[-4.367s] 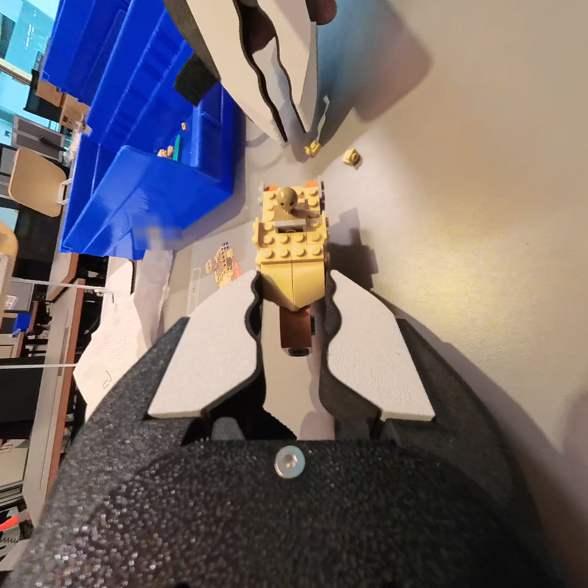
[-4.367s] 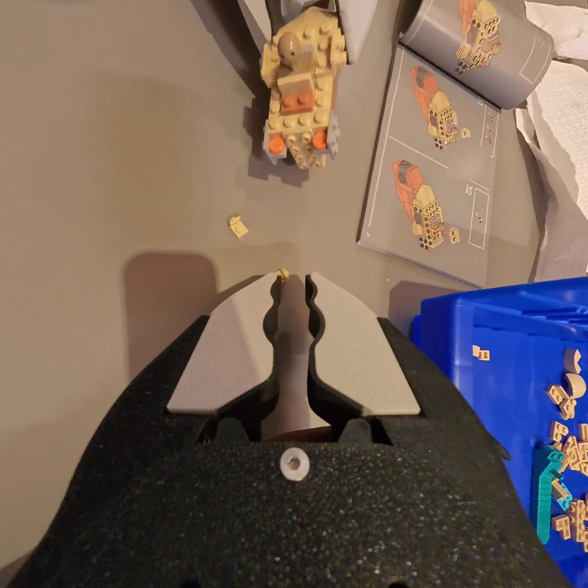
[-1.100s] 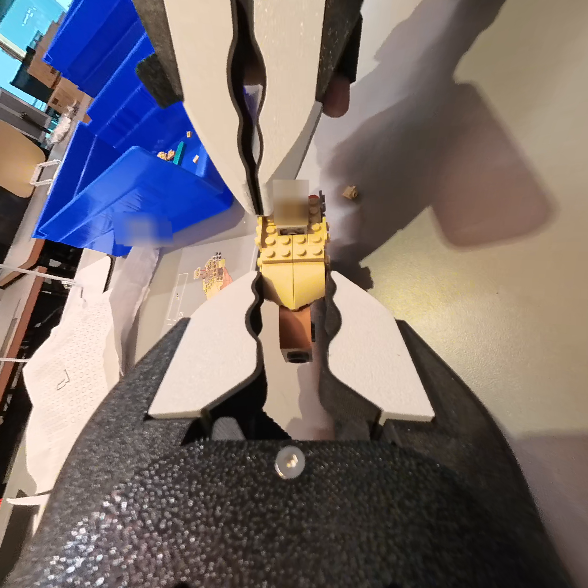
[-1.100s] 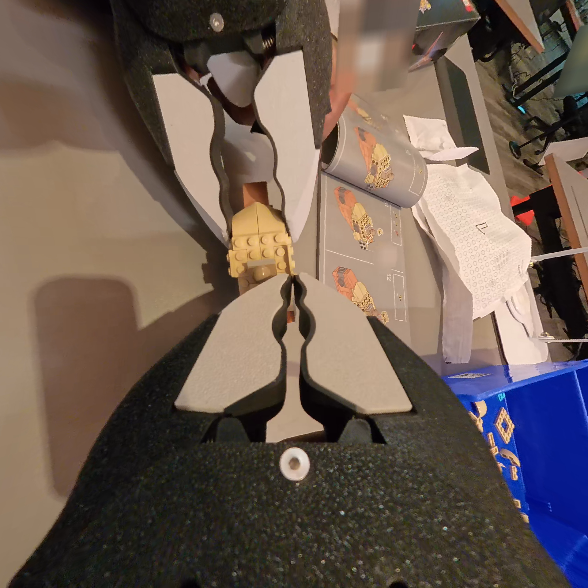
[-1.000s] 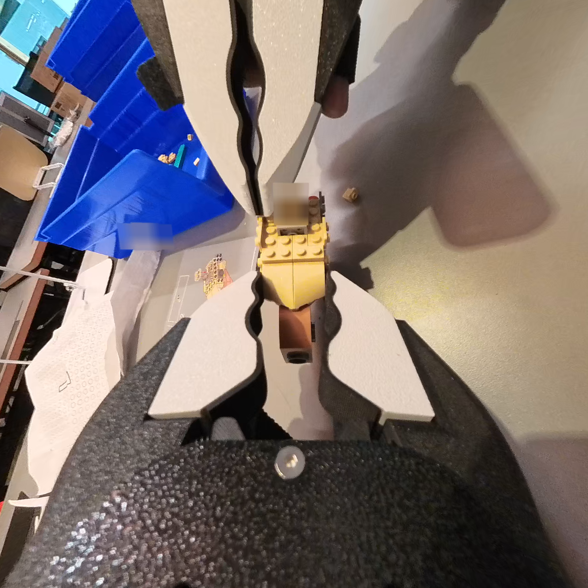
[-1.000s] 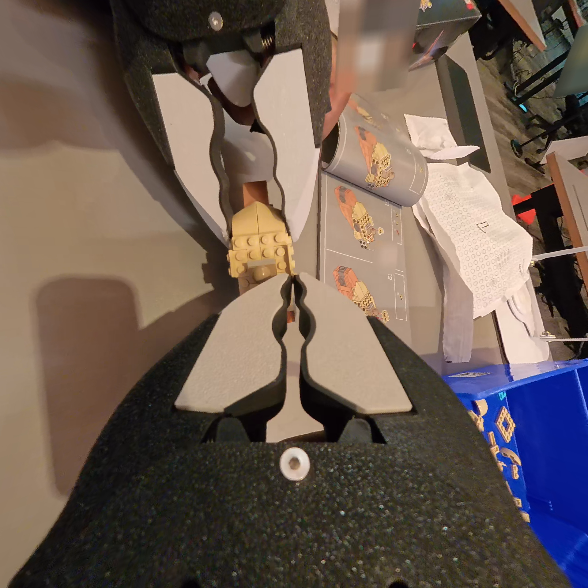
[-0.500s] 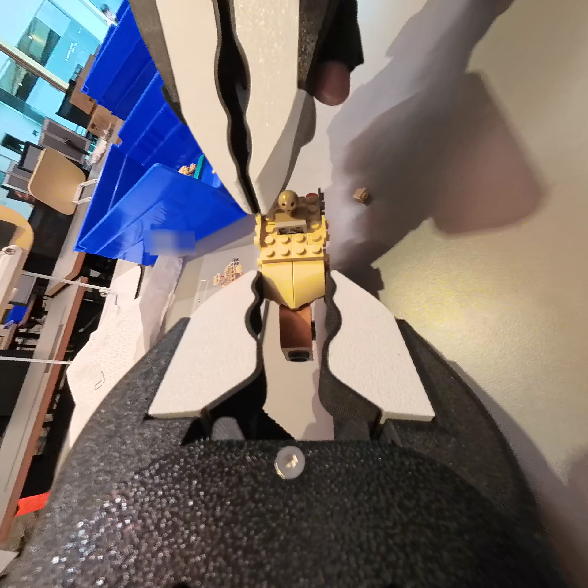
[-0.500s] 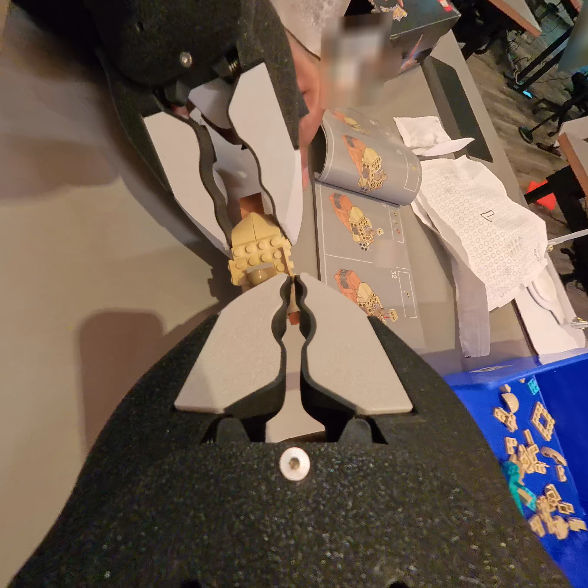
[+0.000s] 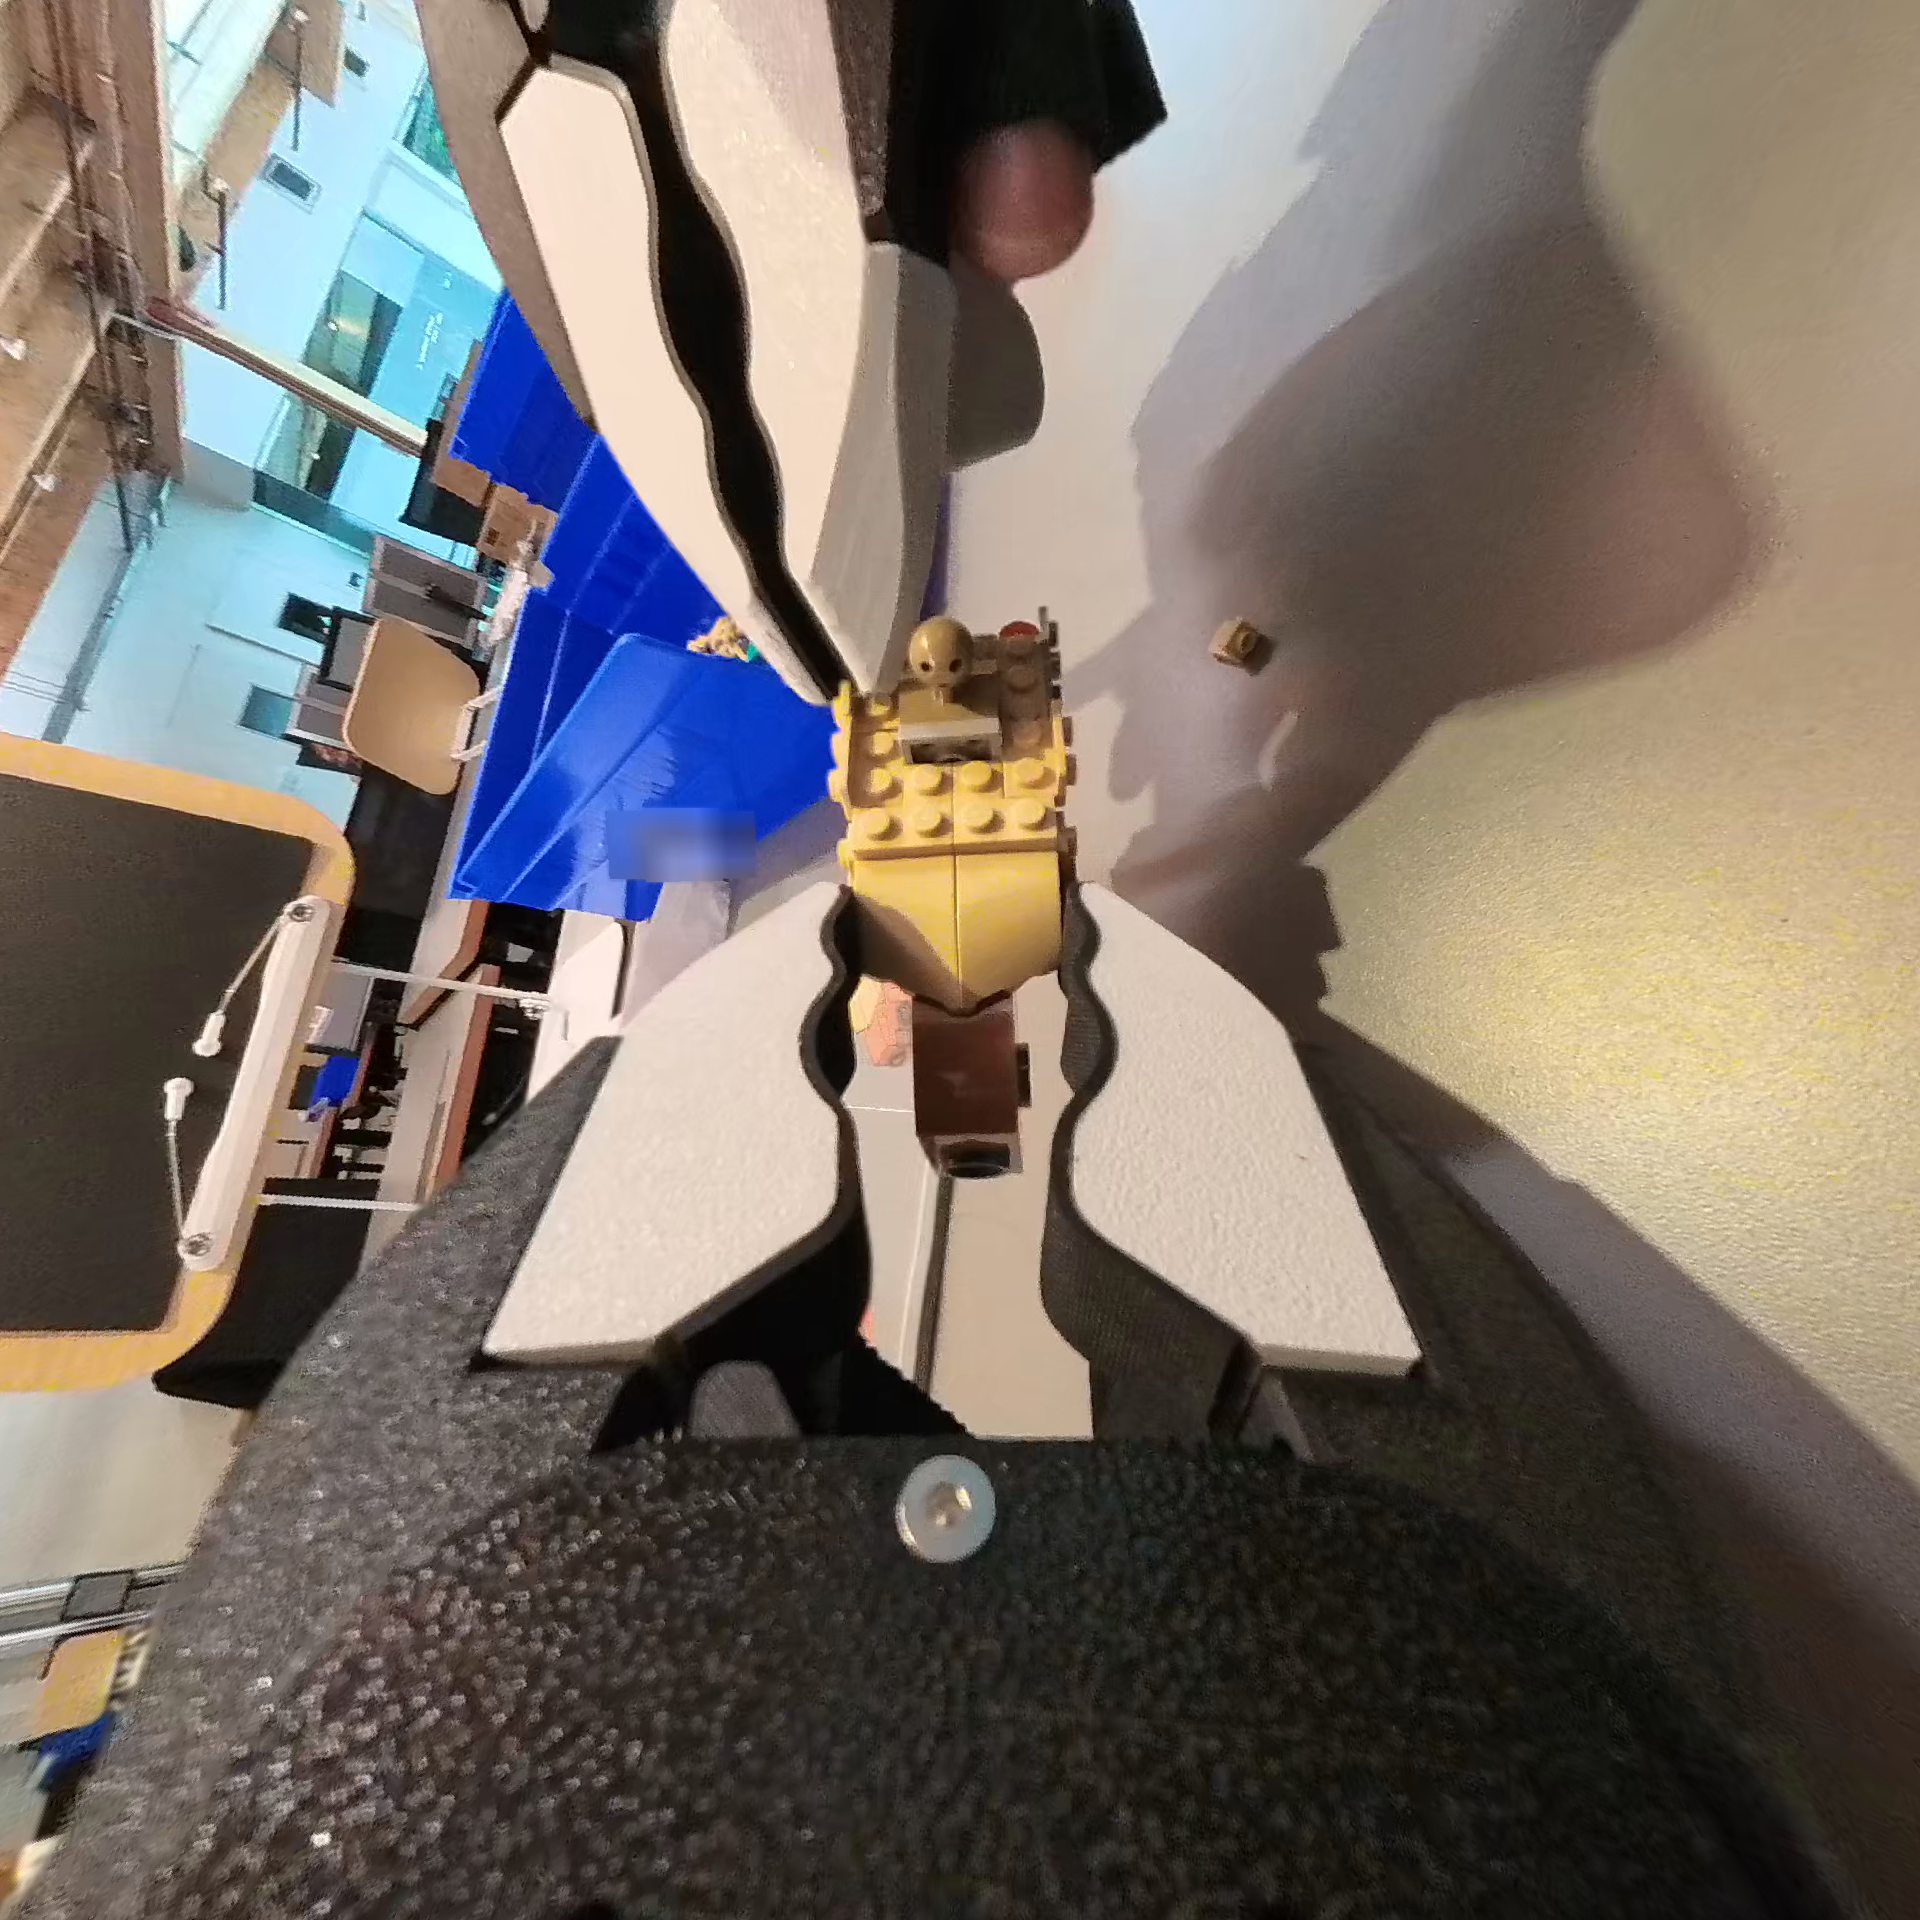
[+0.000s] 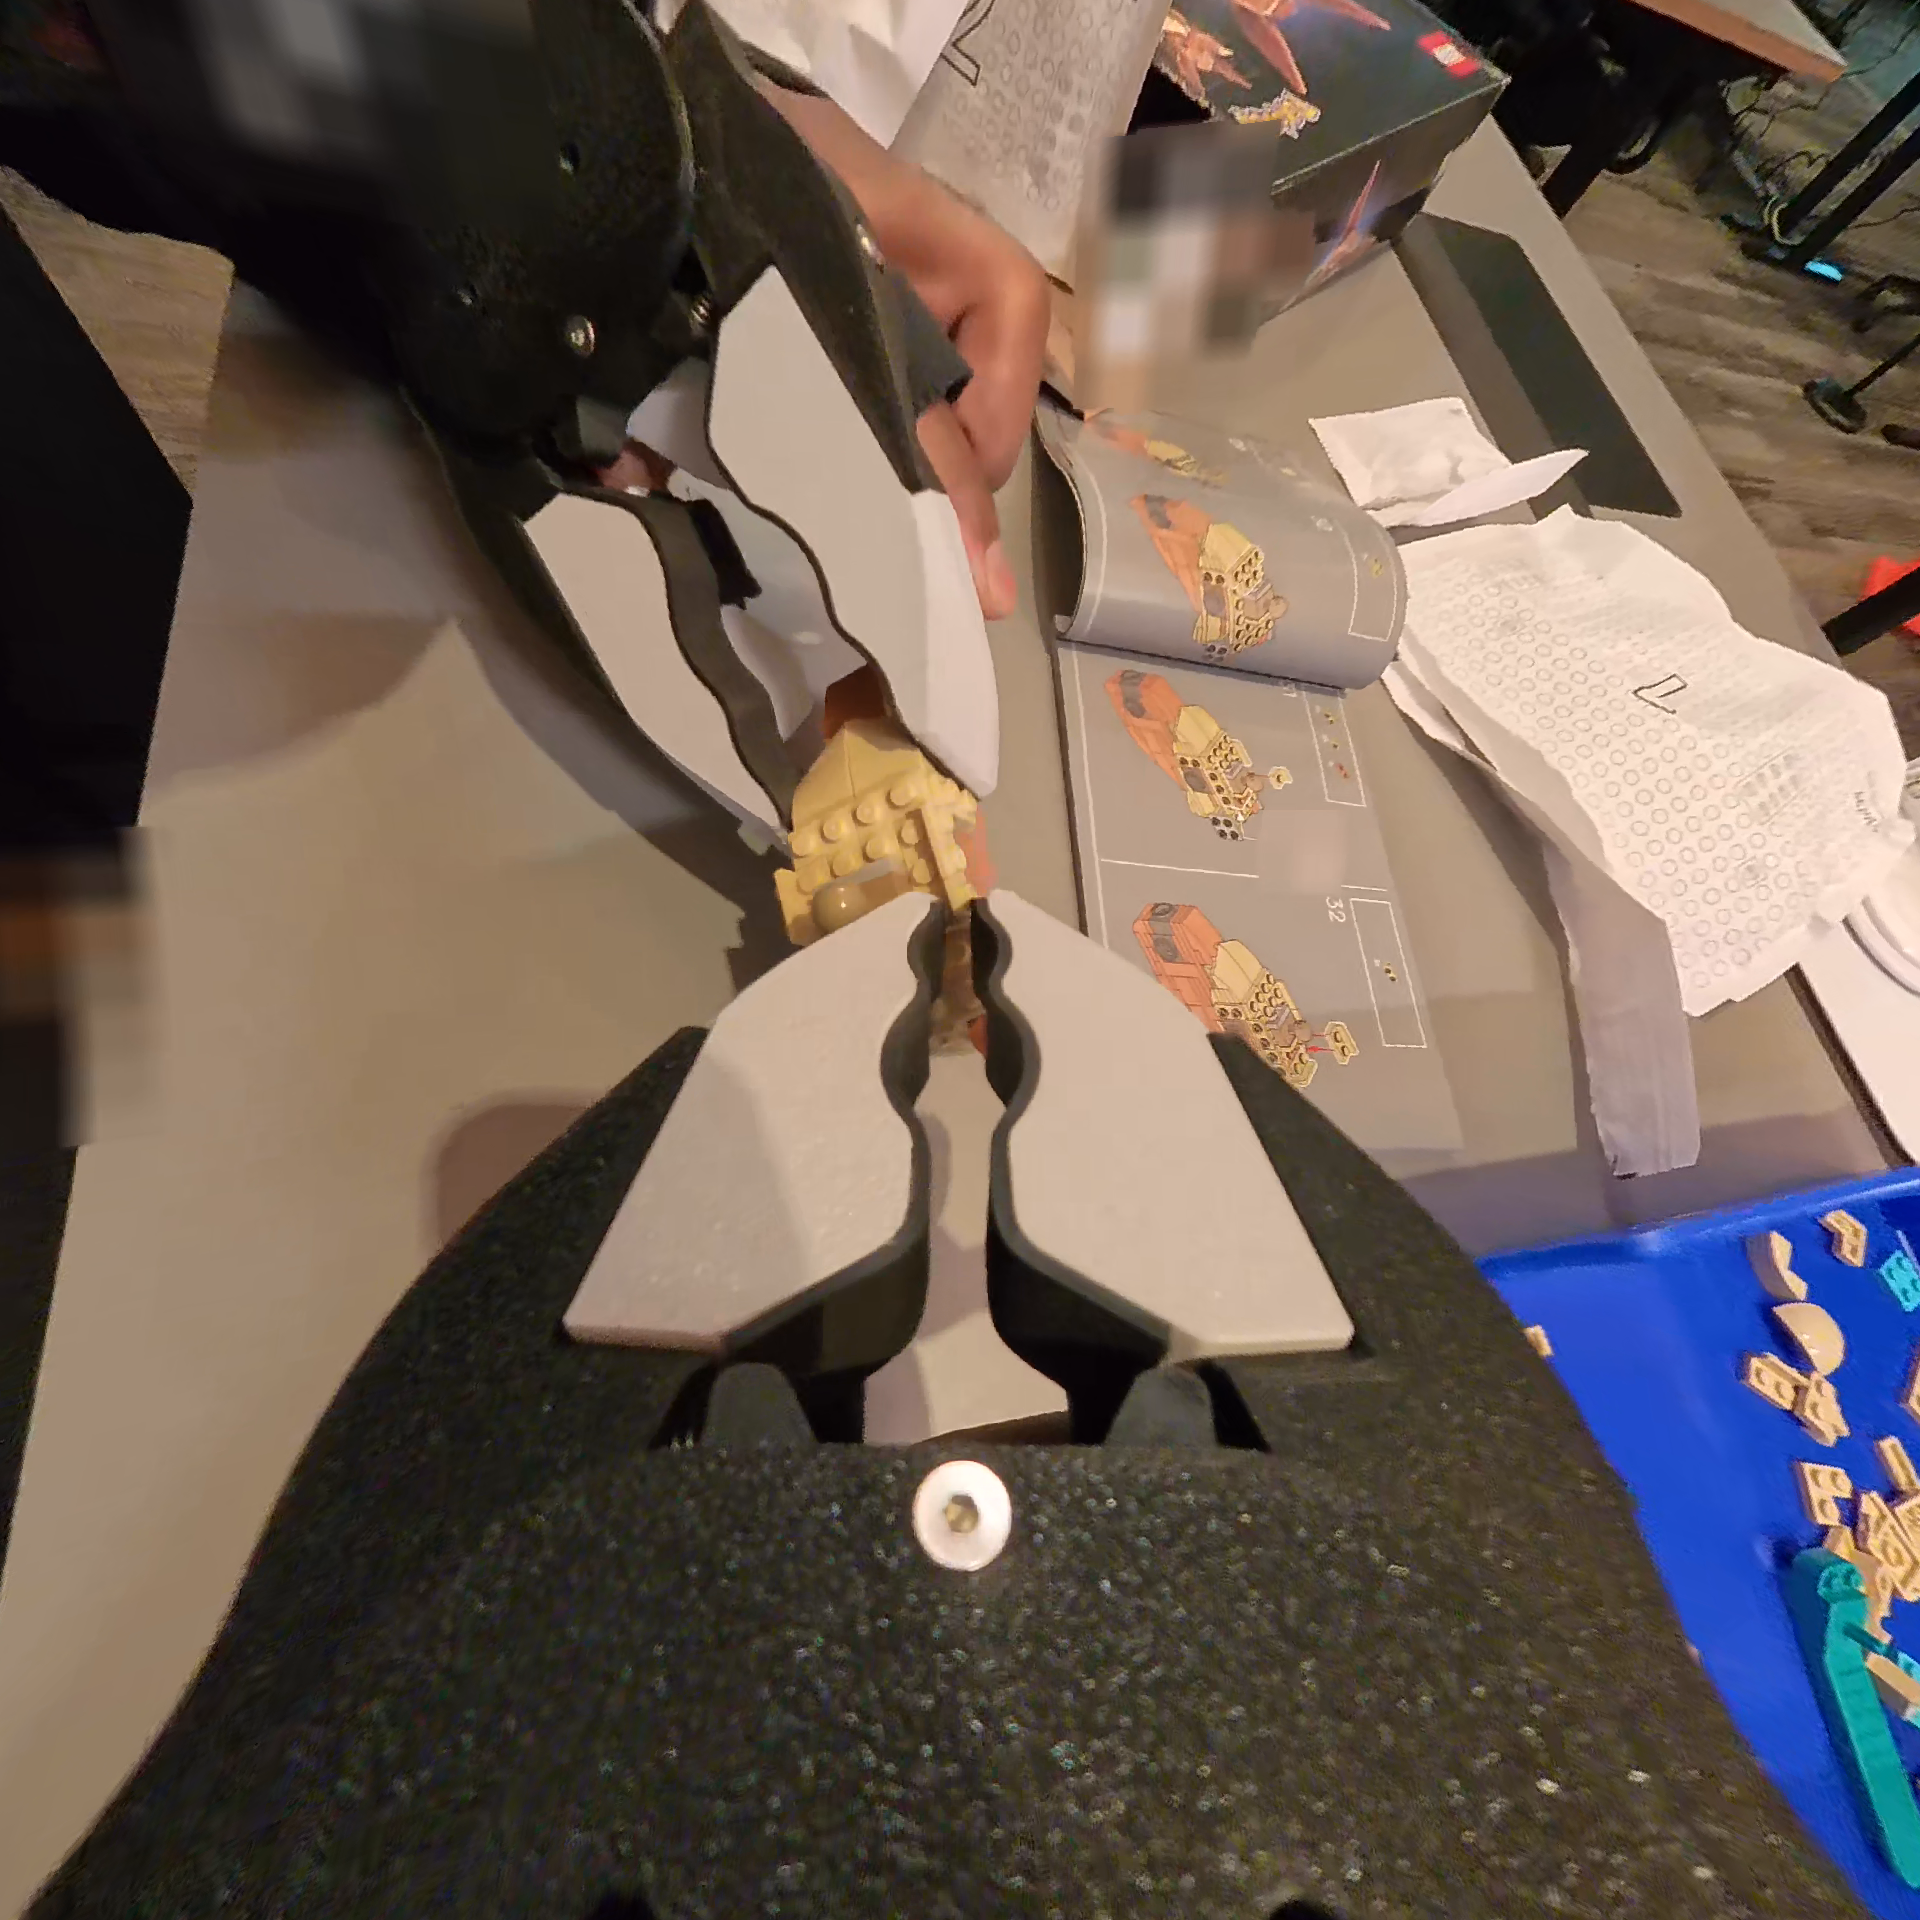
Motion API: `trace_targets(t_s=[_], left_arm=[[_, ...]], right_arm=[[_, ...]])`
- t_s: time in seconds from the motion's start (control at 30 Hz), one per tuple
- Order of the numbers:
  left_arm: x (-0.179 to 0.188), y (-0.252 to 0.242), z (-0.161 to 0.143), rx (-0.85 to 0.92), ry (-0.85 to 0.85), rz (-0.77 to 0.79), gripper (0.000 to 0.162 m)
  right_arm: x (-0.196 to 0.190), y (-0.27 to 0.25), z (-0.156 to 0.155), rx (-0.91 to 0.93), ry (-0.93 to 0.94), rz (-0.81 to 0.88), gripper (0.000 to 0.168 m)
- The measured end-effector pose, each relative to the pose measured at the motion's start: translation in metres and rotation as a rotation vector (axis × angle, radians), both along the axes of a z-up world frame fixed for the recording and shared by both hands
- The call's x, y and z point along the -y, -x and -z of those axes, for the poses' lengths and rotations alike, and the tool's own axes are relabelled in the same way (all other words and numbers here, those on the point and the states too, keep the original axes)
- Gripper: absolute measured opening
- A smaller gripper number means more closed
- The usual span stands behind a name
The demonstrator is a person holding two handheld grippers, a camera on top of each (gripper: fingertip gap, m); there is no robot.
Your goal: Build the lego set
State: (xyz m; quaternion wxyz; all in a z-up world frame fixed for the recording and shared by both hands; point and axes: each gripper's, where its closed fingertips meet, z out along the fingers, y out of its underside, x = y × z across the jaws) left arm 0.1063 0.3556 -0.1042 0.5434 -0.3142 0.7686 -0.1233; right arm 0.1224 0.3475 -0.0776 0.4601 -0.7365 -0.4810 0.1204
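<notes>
My left gripper (image 9: 956,914) is shut on a tan lego model (image 9: 951,831) with a brown block (image 9: 966,1091) at its near end. It holds the model above the table. A tan ball piece (image 9: 940,649) and a small red stud (image 9: 1020,629) sit at the model's far end. My right gripper (image 9: 836,675) comes in from the top, jaws together, with its tips touching the model's far left corner. In the right wrist view my right gripper (image 10: 956,914) sits over the model (image 10: 873,842), and the left gripper (image 10: 883,769) holds it from the far side.
A loose tan piece (image 9: 1238,644) lies on the table. An open instruction booklet (image 10: 1247,831), crumpled white paper bags (image 10: 1662,748) and the set's box (image 10: 1340,104) lie to the right. A blue bin (image 10: 1714,1455) with several loose pieces stands at the lower right. More blue bins (image 9: 644,769) show in the left wrist view. Less than 4 cm separates the two grippers' tips. The left tips stand about 8 centimetres off the loose tan piece (image 9: 1238,644).
Both grippers have tilted and the views have swung. The model stays in the left gripper. The right gripper's tips have slid to the model's far left corner, and the tan ball piece now shows.
</notes>
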Motion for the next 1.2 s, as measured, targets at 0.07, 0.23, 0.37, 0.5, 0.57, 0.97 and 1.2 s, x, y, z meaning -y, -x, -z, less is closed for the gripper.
trace_targets(t_s=[0.07, 0.23, 0.37, 0.5, 0.57, 0.97, 1.2], left_arm=[[0.0, 0.0, -0.002, 0.012, -0.024, 0.001, 0.037], [0.002, 0.0, -0.007, 0.036, -0.079, 0.007, 0.037], [0.003, 0.0, -0.007, 0.038, -0.117, 0.016, 0.037], [0.005, 0.0, -0.009, 0.049, -0.126, 0.023, 0.037], [0.006, 0.0, -0.011, 0.055, -0.122, 0.025, 0.037], [0.006, 0.0, -0.016, 0.078, -0.14, 0.023, 0.037], [0.005, 0.0, -0.017, 0.084, -0.136, 0.013, 0.037]], right_arm=[[-0.001, -0.002, -0.002, -0.016, 0.015, 0.013, 0.008], [0.002, -0.003, -0.003, -0.013, 0.038, 0.003, 0.01], [0.003, -0.004, -0.003, 0.012, 0.049, -0.018, 0.013], [0.004, -0.004, -0.005, -0.026, 0.096, -0.035, 0.017], [0.005, -0.003, -0.007, -0.055, 0.121, -0.047, 0.018], [0.005, -0.002, -0.011, -0.08, 0.181, -0.084, 0.019], [0.004, -0.003, -0.01, -0.159, 0.274, -0.038, 0.022]])
